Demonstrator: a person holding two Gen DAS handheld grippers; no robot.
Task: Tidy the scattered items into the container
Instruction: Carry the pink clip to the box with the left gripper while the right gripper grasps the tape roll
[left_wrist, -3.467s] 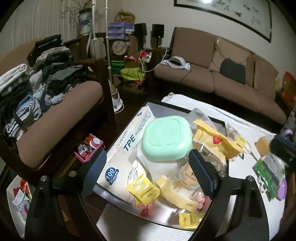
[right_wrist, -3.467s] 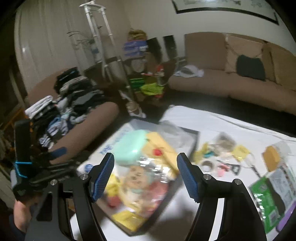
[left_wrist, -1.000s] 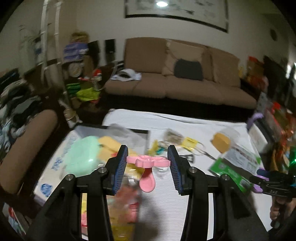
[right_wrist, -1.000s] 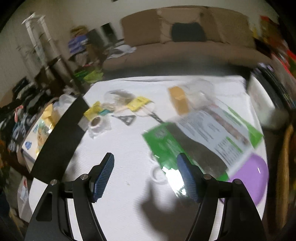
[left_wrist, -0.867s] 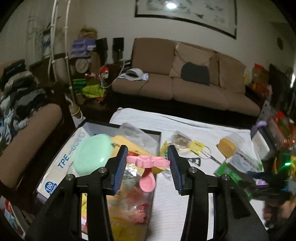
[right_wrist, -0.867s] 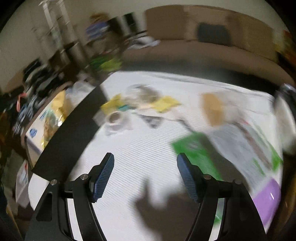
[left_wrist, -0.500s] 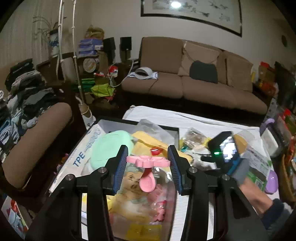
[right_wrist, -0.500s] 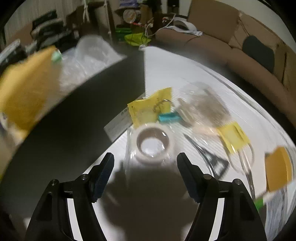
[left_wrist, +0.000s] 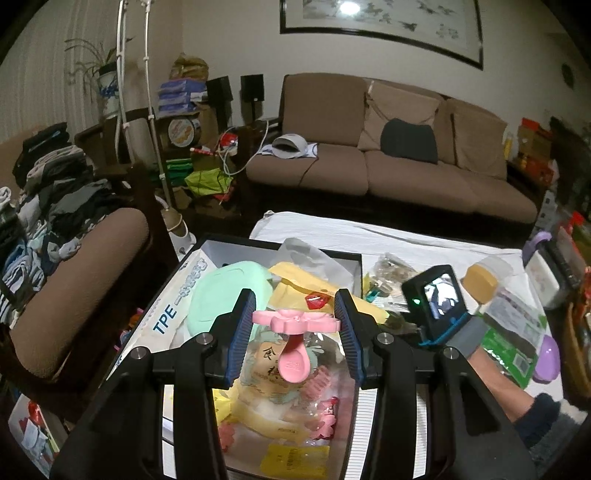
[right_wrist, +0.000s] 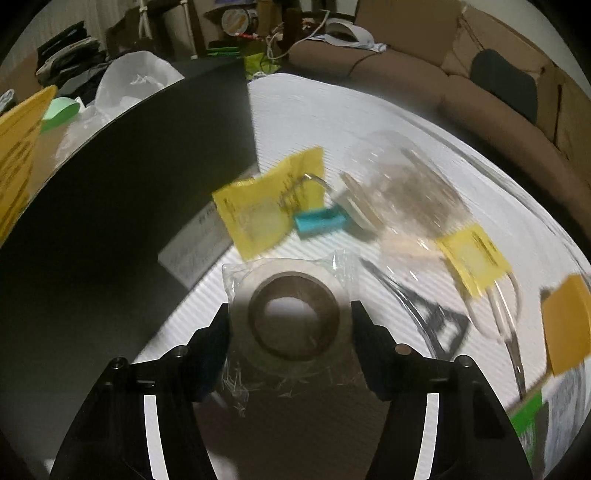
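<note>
My left gripper (left_wrist: 296, 320) is shut on a pink flower-topped spoon (left_wrist: 293, 339) and holds it above the black box (left_wrist: 355, 260), which is full of snack packets, a mint green case (left_wrist: 225, 291) and a TPE glove pack (left_wrist: 173, 306). My right gripper (right_wrist: 290, 325) is low over the white table, its open fingers on either side of a wrapped roll of tape (right_wrist: 291, 317). The right gripper's body and screen show in the left wrist view (left_wrist: 436, 299), right of the box. The box's black wall (right_wrist: 129, 184) fills the left of the right wrist view.
Beyond the tape lie yellow packets (right_wrist: 269, 206), a teal clip (right_wrist: 321, 221), a clear bag (right_wrist: 402, 188), scissors (right_wrist: 509, 332) and an orange-lidded tub (right_wrist: 565, 325). A green packet (left_wrist: 513, 339) and purple lid (left_wrist: 546, 354) lie far right. A sofa (left_wrist: 388, 162) stands behind, an armchair with clothes (left_wrist: 55, 229) on the left.
My left gripper took up the pink spoon and carried it left, over the box. My right gripper swung left and dropped down until its fingers flank the tape roll.
</note>
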